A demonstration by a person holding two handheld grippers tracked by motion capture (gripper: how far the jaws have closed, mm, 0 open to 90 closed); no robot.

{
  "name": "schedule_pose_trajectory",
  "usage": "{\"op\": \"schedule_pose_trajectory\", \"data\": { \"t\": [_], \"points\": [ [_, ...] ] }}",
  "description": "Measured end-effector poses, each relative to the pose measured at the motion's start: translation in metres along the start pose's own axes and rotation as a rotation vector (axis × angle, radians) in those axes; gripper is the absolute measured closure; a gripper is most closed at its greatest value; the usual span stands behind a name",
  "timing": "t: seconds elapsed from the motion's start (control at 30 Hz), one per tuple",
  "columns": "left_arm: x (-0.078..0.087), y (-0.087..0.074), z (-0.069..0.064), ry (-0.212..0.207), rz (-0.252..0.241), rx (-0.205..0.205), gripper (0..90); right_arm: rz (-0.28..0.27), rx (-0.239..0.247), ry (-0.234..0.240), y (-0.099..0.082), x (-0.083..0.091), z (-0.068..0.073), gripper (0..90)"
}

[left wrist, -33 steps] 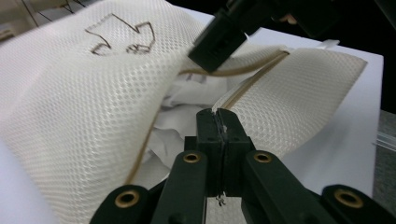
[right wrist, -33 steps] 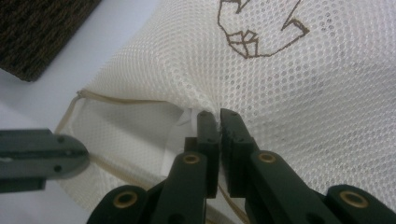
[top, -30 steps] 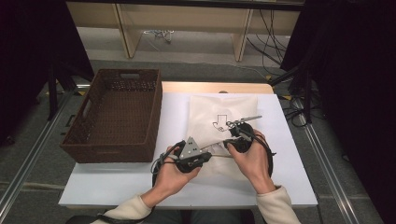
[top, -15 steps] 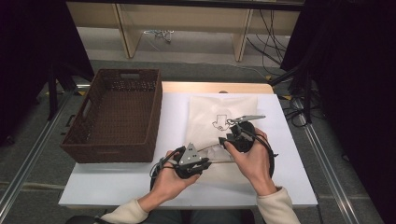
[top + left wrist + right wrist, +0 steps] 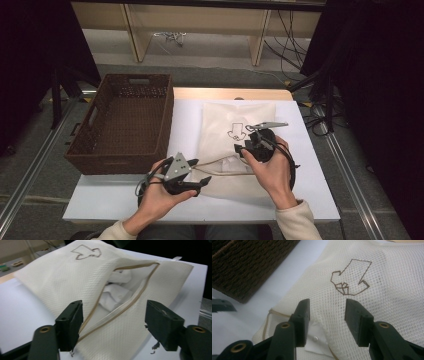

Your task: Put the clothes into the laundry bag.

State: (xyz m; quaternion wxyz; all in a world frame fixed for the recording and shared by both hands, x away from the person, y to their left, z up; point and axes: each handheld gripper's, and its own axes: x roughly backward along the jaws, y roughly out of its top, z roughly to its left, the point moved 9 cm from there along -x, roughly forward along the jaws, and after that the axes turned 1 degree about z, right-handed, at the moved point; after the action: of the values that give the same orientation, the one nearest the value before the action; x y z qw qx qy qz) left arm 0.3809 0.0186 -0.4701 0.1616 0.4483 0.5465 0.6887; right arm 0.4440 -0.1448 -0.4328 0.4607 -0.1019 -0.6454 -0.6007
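Observation:
A white mesh laundry bag (image 5: 235, 112) with a brown shirt outline (image 5: 350, 277) lies on the white table (image 5: 185, 117). Its tan-edged mouth (image 5: 125, 306) gapes at the near end, and white cloth (image 5: 113, 293) shows inside. My left gripper (image 5: 200, 171) is at the bag's near left corner. Its jaws have just been opening, and they stand wide on either side of the mouth's edge without pressing it (image 5: 116, 326). My right gripper (image 5: 244, 142) hovers over the bag's middle; its jaws have also just been opening, and nothing is pinched between them (image 5: 327, 315).
A dark brown woven basket (image 5: 120, 162) stands on the table's left part, close to the bag; its inside is bare. The table's front edge is just below my hands. Wooden shelving legs and cables lie on the floor beyond the table.
Both grippers let go of the bag and opened. My left hand drew back to the left and toward me, off the bag's corner. The right hand stayed where it was.

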Motion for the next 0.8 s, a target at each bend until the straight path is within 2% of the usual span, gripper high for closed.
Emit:
{"op": "schedule_pose_trajectory", "data": {
  "t": [0.07,0.1,0.17,0.2,0.27,0.3,0.33,0.4,0.47,0.5,0.53,0.57,0.7,0.8],
  "points": [
    [0.008,-0.005,0.007,0.011,-0.006,0.019,27.2,-0.005,-0.01,-0.005,0.001,0.0,0.0,55.4],
    [0.013,-0.008,0.012,0.034,-0.006,0.042,25.7,-0.002,-0.007,-0.011,0.001,0.001,-0.001,55.2],
    [0.019,-0.012,0.021,0.062,-0.007,0.057,23.2,-0.004,-0.037,-0.015,0.002,0.001,0.0,54.7],
    [0.019,-0.01,0.024,0.08,-0.051,0.103,22.9,0.001,-0.02,0.001,0.001,0.001,0.0,54.5],
    [0.024,-0.011,0.029,0.088,-0.073,0.133,22.9,-0.004,-0.02,0.005,0.003,0.001,0.0,54.2],
    [0.027,-0.012,0.033,0.092,-0.074,0.127,22.8,-0.009,-0.027,-0.007,0.003,0.001,0.0,54.1],
    [0.029,-0.013,0.034,0.099,-0.091,0.165,22.9,-0.007,-0.031,-0.012,0.003,0.001,-0.001,54.0],
    [0.03,-0.014,0.036,0.097,-0.099,0.169,22.8,-0.007,-0.017,0.001,0.004,0.001,-0.002,53.9],
    [0.03,-0.015,0.036,0.094,-0.096,0.179,22.8,-0.02,-0.02,-0.017,0.005,0.0,-0.005,53.7],
    [0.031,-0.017,0.037,0.1,-0.078,0.167,22.8,-0.007,-0.02,-0.011,0.004,0.001,-0.005,53.7],
    [0.03,-0.017,0.037,0.1,-0.083,0.168,22.8,-0.006,-0.027,-0.012,0.004,0.001,-0.004,53.8],
    [0.031,-0.017,0.037,0.098,-0.074,0.151,22.8,-0.005,-0.034,-0.01,0.004,0.001,-0.004,54.0],
    [0.03,-0.017,0.036,0.096,-0.077,0.156,22.9,-0.002,-0.021,-0.002,0.003,0.002,-0.005,54.6],
    [0.031,-0.017,0.036,0.096,-0.074,0.151,23.0,-0.009,-0.035,-0.01,0.004,0.001,-0.004,54.7]
  ]
}}
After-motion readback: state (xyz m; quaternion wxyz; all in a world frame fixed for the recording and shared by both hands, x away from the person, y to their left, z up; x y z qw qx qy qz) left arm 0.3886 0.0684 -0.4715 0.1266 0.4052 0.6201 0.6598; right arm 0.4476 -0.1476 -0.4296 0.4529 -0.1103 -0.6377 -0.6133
